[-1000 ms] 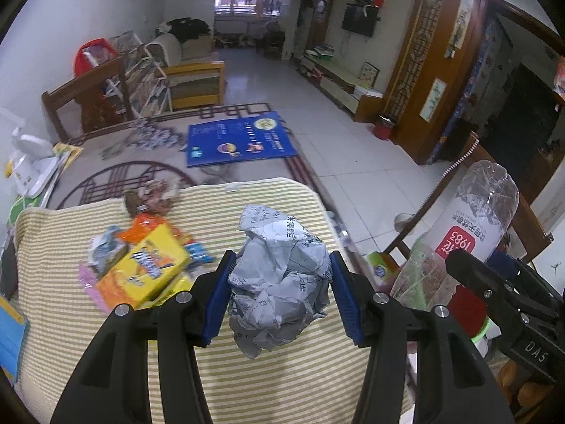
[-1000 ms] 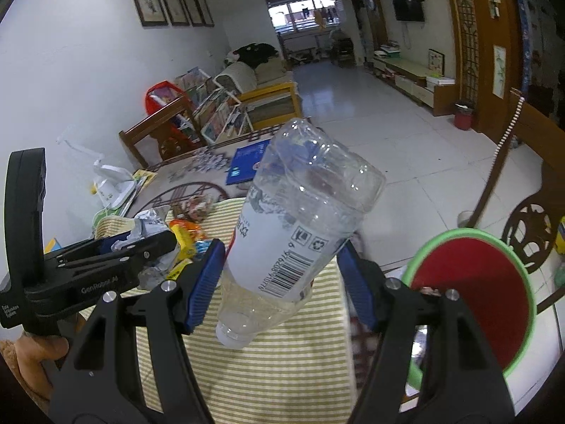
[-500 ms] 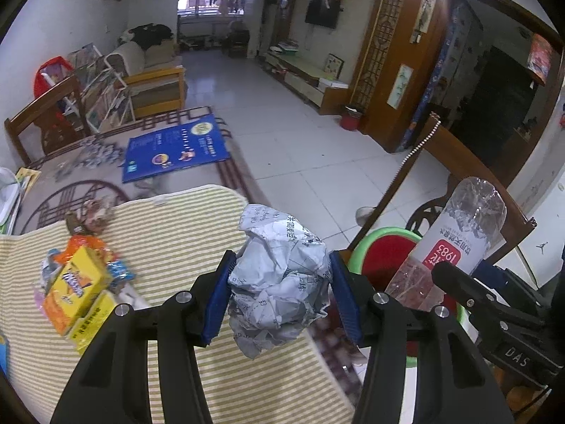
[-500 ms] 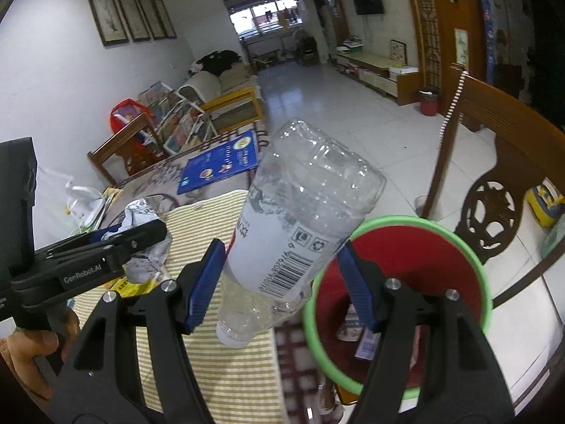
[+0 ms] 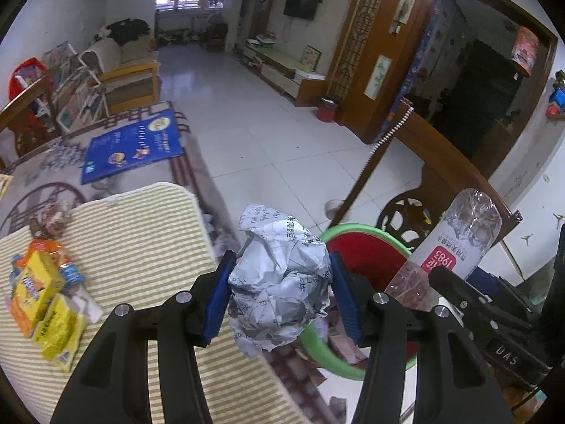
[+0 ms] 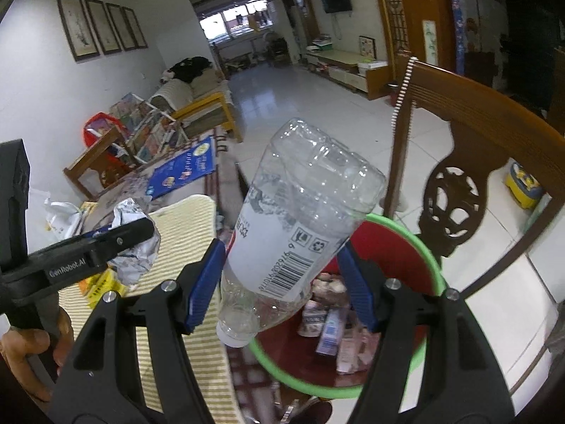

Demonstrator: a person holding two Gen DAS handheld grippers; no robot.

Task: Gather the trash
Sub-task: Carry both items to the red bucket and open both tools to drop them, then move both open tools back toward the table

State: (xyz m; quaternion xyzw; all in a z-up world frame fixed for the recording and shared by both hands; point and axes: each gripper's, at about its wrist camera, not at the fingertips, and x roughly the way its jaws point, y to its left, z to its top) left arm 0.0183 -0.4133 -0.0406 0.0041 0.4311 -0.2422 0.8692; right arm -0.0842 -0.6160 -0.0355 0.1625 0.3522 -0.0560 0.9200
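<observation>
Two bits of trash are up in the air. One is a crumpled paper ball (image 5: 279,279), squeezed between the blue pads of the left gripper (image 5: 280,296). It hangs by the edge of the striped table mat (image 5: 141,233), just beside the bin's rim. The other is a clear plastic bottle (image 6: 300,226), neck down, pinched in the right gripper (image 6: 282,282) over the red bin with a green rim (image 6: 429,258). Some wrappers (image 6: 332,328) lie inside the bin. Yellow snack packs (image 5: 42,293) sit on the mat. A wooden chair (image 6: 469,141) stands behind the bin.
</observation>
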